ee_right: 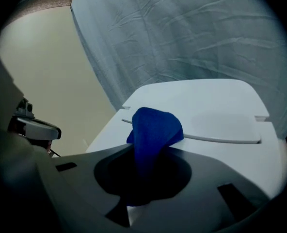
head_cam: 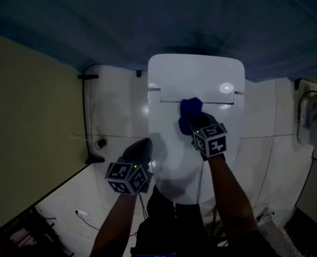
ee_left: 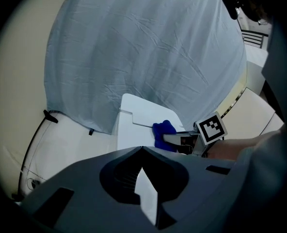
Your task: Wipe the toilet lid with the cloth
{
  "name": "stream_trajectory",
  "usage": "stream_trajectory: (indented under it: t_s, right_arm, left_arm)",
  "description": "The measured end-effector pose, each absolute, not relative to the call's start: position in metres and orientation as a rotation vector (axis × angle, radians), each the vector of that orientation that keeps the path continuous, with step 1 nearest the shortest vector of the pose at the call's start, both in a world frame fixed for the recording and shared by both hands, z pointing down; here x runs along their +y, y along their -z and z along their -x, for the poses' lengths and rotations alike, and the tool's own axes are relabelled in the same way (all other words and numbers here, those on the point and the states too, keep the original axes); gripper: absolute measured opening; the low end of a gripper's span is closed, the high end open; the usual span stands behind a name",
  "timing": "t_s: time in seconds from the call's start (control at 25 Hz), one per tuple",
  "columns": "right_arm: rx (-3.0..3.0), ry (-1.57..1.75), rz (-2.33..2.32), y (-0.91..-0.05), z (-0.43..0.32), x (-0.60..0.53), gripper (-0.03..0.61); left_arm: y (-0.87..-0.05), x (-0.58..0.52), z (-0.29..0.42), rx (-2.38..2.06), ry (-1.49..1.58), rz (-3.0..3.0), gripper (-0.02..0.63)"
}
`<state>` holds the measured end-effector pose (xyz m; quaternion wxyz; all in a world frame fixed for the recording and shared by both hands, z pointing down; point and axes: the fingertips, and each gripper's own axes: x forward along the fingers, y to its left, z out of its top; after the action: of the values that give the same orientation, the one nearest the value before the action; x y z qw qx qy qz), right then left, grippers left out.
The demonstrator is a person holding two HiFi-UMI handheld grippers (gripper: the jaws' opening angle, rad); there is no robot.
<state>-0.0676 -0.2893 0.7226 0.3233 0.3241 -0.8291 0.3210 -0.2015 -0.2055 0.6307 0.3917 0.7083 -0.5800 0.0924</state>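
On glossy toilet lid (head_cam: 196, 84): R gripper (ee_right: 144, 165) pinches bunched blue cloth (ee_right: 153, 127).

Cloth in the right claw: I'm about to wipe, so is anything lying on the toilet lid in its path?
Nothing visible. The right claw holds the cloth at the toilet lid's hinge end, and the lid toward the front is bare. Only the empty left claw hangs by its front left edge.

Likely a bathroom: toilet (head_cam: 196, 90), tiled floor (head_cam: 115, 122).
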Motion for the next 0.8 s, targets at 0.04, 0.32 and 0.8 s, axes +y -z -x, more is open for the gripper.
stream_trajectory:
  t_s: [0.04,0.32,0.8]
  right_arm:
    - [-2.169,-0.846,-0.858,-0.723,0.053,-0.290,0.066]
    - [-2.114,-0.870,-0.983,-0.724,-0.047,-0.295,0.066]
    - [-2.038,-0.839,-1.219,-0.722,-0.139,-0.297,0.067]
  left_arm:
    - [-0.632,-0.207,0.196,-1.467,-0.244,-1.804,0.000]
    - [-0.647,-0.214,0.157,-1.424,-0.308,-1.828,0.000]
    - [-0.655,-0.197,0.124,-1.352,-0.471,-1.937,0.000]
